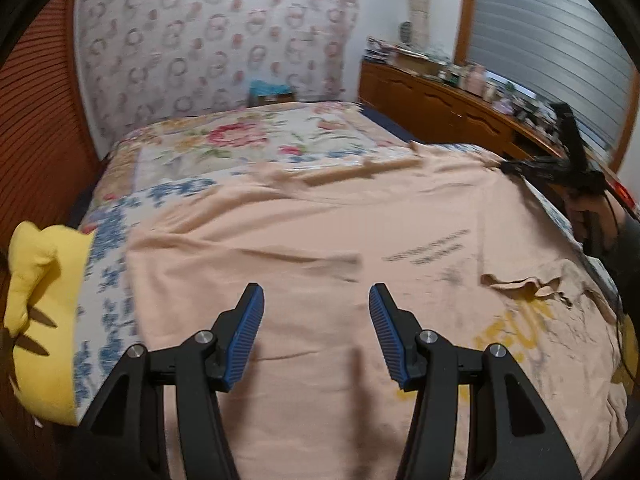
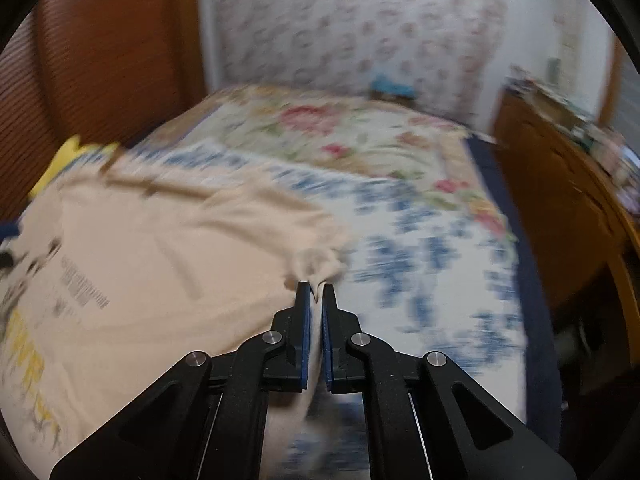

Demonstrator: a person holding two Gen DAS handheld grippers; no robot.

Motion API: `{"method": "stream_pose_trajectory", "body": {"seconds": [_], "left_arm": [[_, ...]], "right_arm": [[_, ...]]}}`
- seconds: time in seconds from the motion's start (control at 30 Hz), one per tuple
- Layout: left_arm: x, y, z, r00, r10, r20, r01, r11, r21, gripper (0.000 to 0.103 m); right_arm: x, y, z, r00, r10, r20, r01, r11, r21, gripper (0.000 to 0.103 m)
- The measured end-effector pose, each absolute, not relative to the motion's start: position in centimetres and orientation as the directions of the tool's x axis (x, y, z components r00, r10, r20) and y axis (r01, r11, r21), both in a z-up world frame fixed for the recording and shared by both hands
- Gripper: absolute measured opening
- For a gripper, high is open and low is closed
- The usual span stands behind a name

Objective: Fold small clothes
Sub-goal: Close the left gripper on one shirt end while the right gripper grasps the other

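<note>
A peach T-shirt with dark and yellow print lies spread on the floral bedspread. My left gripper is open and empty, just above the shirt's middle. My right gripper is shut on the shirt's edge, which bunches up between the blue pads. In the left wrist view the right gripper shows at the shirt's far right corner, held by a hand. The shirt fills the left of the right wrist view.
A yellow plush toy lies at the bed's left edge. A wooden dresser with many small items stands right of the bed. A brown slatted door is on the left. A flowered wall lies behind.
</note>
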State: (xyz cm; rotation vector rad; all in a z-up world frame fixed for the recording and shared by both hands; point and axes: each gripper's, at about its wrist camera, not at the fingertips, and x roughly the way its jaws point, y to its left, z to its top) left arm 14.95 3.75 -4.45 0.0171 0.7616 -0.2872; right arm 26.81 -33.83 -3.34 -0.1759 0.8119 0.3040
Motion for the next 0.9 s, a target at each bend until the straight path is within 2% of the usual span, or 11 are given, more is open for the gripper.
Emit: {"method": "stream_pose_trajectory", "body": {"seconds": [0.13, 0.23, 0.37, 0.4, 0.43, 0.6, 0.67, 0.9], "left_arm": [[15.5, 6.1, -4.9, 0.714, -0.172, -0.679, 0.185, 0.981, -0.053, 0.054], [16.1, 7.5, -5.5, 0.714, -0.141, -0.686, 0.148, 0.988, -0.05, 0.054], [16.7, 9.2, -6.1, 0.711, -0.099, -0.696, 0.101, 0.994, -0.038, 0.054], [16.9, 9.6, -6.1, 0.711, -0.095, -0.697, 0.092, 0.995, -0.042, 0.054], [17.1, 10.1, -6.2, 0.711, -0.092, -0.697, 0.082, 0.996, -0.048, 0.054], [17.7, 11.2, -6.6, 0.7, -0.064, -0.712, 0.053, 0.998, -0.037, 0.054], [18.1, 11.5, -6.9, 0.693, -0.057, -0.719, 0.049, 0.998, -0.031, 0.054], [19.5, 13.5, -8.0, 0.663, -0.058, -0.746, 0.019, 0.998, -0.06, 0.054]], "right_arm": [[27.6, -35.3, -3.5, 0.673, 0.099, -0.733, -0.241, 0.966, -0.091, 0.002], [28.1, -36.9, -3.2, 0.659, 0.143, -0.738, -0.21, 0.978, 0.002, 0.004], [27.8, -36.0, -2.9, 0.646, 0.172, -0.744, -0.271, 0.962, -0.014, 0.023], [27.9, -35.6, -3.1, 0.625, 0.2, -0.754, -0.293, 0.956, 0.01, 0.034], [27.8, -35.2, -3.3, 0.616, 0.216, -0.757, -0.306, 0.952, 0.022, 0.037], [27.9, -33.1, -4.9, 0.554, 0.237, -0.798, -0.369, 0.929, 0.019, 0.04], [27.8, -32.5, -5.2, 0.562, 0.219, -0.798, -0.376, 0.927, -0.01, 0.041], [28.2, -32.5, -5.2, 0.549, 0.245, -0.799, -0.384, 0.923, 0.019, 0.041]]}}
